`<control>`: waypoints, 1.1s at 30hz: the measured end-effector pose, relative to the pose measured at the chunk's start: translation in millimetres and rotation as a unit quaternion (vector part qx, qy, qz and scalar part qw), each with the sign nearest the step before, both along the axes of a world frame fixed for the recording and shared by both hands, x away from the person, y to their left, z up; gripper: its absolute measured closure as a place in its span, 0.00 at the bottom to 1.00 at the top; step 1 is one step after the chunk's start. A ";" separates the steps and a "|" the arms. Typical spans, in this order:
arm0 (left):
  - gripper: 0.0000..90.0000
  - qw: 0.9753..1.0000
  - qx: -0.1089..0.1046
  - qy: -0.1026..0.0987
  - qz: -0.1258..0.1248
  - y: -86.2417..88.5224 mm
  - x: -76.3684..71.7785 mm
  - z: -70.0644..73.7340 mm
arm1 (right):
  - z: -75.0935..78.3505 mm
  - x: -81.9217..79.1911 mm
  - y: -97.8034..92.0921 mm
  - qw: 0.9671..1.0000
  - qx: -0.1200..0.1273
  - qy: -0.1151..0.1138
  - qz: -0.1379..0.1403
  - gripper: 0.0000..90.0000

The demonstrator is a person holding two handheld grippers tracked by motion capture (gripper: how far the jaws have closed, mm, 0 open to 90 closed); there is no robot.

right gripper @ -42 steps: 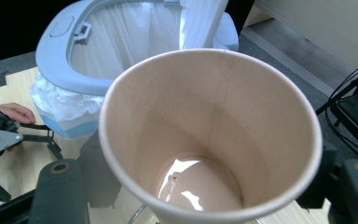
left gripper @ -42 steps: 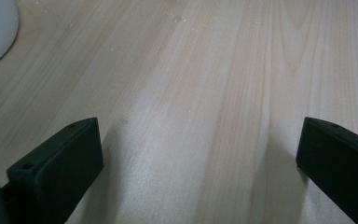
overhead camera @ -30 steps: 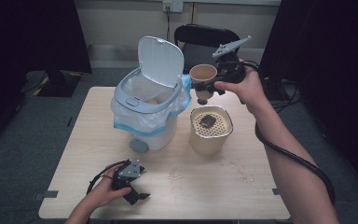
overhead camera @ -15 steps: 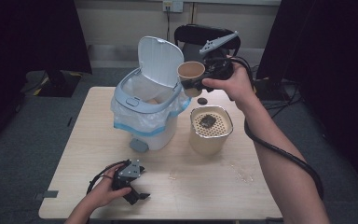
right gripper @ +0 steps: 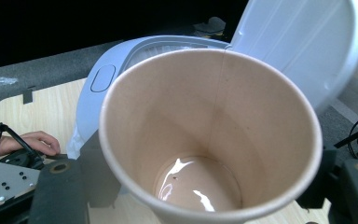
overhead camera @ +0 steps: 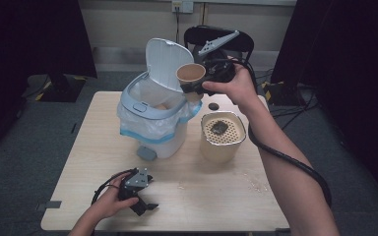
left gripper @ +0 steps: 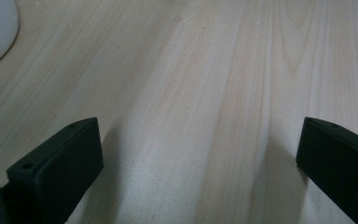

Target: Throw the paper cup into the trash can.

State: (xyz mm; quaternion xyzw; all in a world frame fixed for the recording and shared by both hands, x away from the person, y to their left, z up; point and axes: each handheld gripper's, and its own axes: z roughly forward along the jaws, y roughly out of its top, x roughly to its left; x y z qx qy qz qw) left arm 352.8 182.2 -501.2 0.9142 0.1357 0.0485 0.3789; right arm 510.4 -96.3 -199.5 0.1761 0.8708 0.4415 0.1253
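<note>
My right gripper [overhead camera: 195, 86] is shut on a brown paper cup [overhead camera: 191, 74] and holds it upright in the air over the right rim of the white pedal bin [overhead camera: 150, 118], whose lid [overhead camera: 166, 59] stands open. From the right gripper view the cup [right gripper: 209, 130] has a little brown liquid [right gripper: 198, 184] in its bottom, and the bin [right gripper: 135, 51] lies behind it. My left gripper [overhead camera: 141, 200] rests on the table [overhead camera: 216, 196] near the front edge, its jaws wide open on bare wood [left gripper: 200, 116].
A beige canister [overhead camera: 221, 142] with a perforated top and a dark lump [overhead camera: 220, 128] on it stands right of the bin. A small dark disc [overhead camera: 213, 106] lies behind it. A black chair [overhead camera: 246, 42] stands beyond the table.
My right gripper has carried the cup up and to the left, from above the canister to the bin's rim. The left gripper has stayed put.
</note>
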 end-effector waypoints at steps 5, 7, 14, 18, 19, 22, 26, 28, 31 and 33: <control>0.00 1.000 0.001 0.000 0.000 0.1 0.0 0.1 | -0.2 1.3 8.9 1.000 -0.001 -0.001 0.004 0.30; 0.00 1.000 -0.001 -0.002 0.001 -0.1 -0.2 -0.1 | -1.0 2.4 11.7 1.000 -0.001 0.001 0.004 0.30; 0.00 1.000 0.000 -0.002 0.001 0.0 -0.2 -0.1 | -4.2 5.5 19.8 1.000 0.001 0.002 0.007 0.30; 0.00 1.000 -0.001 -0.002 0.001 -0.1 -0.1 -0.3 | -6.0 7.9 24.9 1.000 0.006 0.005 0.008 0.30; 0.00 1.000 -0.001 -0.002 0.001 -0.1 -0.1 -0.3 | -6.8 9.1 26.6 1.000 0.006 0.005 0.008 0.30; 0.00 1.000 -0.002 -0.001 0.000 -0.1 0.0 -0.4 | -8.5 11.6 31.9 1.000 0.007 0.006 0.010 0.30; 0.00 1.000 0.002 -0.001 0.001 0.1 -0.1 0.3 | -11.3 15.3 38.3 1.000 0.007 0.006 0.012 0.30; 0.00 1.000 -0.001 -0.002 0.001 -0.1 -0.1 -0.3 | -13.2 17.6 42.5 1.000 0.009 0.007 0.012 0.30; 0.00 1.000 0.000 0.000 0.000 0.0 0.0 0.0 | -16.0 20.8 48.0 1.000 0.009 0.007 0.009 0.30; 0.00 1.000 0.002 -0.002 0.000 0.1 0.0 0.1 | -18.1 23.0 51.9 1.000 0.007 0.005 0.012 0.30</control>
